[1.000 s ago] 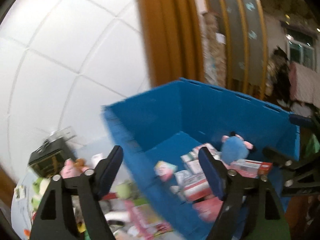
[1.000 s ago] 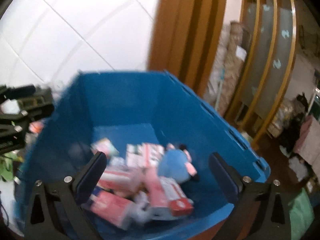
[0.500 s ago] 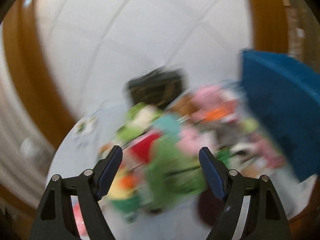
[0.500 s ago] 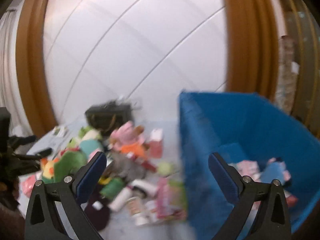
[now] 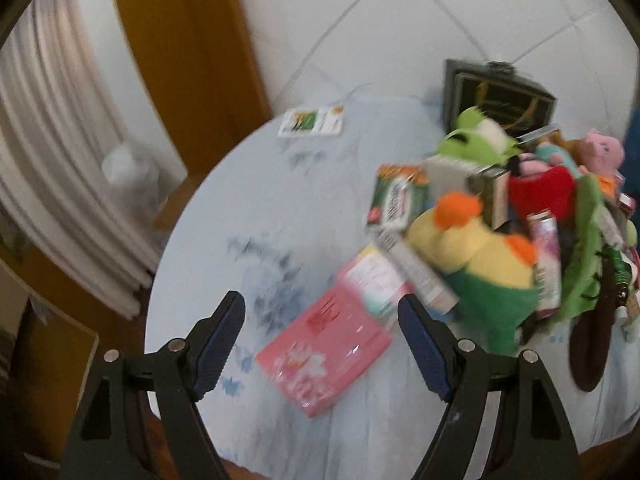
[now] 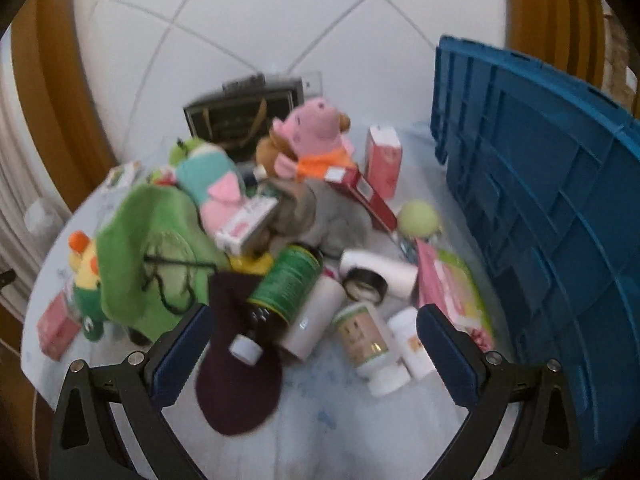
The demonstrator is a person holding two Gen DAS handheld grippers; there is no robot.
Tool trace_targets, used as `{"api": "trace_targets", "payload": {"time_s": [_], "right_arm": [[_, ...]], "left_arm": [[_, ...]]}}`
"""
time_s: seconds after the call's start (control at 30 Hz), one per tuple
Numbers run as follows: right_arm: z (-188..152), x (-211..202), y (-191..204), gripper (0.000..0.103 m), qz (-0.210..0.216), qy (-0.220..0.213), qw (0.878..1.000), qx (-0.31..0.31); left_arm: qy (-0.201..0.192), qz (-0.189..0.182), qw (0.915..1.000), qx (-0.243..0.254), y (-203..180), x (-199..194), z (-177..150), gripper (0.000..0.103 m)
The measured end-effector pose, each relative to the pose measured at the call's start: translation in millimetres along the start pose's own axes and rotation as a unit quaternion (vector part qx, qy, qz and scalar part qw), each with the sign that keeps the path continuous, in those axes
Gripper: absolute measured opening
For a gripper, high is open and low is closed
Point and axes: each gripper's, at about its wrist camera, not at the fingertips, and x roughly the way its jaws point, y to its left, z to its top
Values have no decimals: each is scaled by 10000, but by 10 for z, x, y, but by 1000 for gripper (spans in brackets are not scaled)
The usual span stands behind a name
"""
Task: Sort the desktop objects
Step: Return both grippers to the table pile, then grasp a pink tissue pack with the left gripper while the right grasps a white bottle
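While both jaws gape wide and empty, we see our left gripper over bare worktop near its edge, right gripper above the clutter, blue crate walling the right.

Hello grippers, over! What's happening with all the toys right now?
Left gripper open, empty, above pink packet. Right gripper open, empty, over bottles. Toy pile unsorted on table; blue crate beside it.

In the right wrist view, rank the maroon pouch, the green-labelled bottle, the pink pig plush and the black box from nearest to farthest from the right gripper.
1. maroon pouch, between the right gripper fingers, left of centre.
2. green-labelled bottle, just beyond.
3. pink pig plush, atop the pile.
4. black box, against the wall.
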Motion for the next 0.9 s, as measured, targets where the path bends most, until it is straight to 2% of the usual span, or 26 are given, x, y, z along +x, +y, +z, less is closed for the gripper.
{"api": "trace_targets", "payload": {"time_s": [0.1, 0.27, 0.47, 0.57, 0.7, 0.8, 0.9], "right_arm": [[-29, 121, -135, 103, -85, 331, 9993, -162], [-76, 334, -430, 103, -327, 838, 9948, -469], [-165, 558, -605, 103, -665, 863, 9881, -1086], [-248, 609, -566, 103, -610, 865, 9855, -1326], [-306, 639, -526, 103, -377, 1087, 9872, -1104], [-306, 602, -493, 103, -220, 1134, 9900, -815], [-323, 586, -509, 103, 40, 1154, 9928, -315]], "left_arm": [[259, -39, 9995, -192, 61, 226, -174, 79], [416, -309, 9984, -215, -62, 601, -449, 79], [287, -44, 9975, 641, -189, 857, -652, 79], [526, -300, 9936, 952, -168, 955, -648, 79], [877, -420, 9854, 1396, -192, 1037, -522, 79], [1237, -620, 9789, 1506, -190, 1149, -413, 79], [1412, -708, 9745, 1596, -184, 1209, -370, 81]]}}
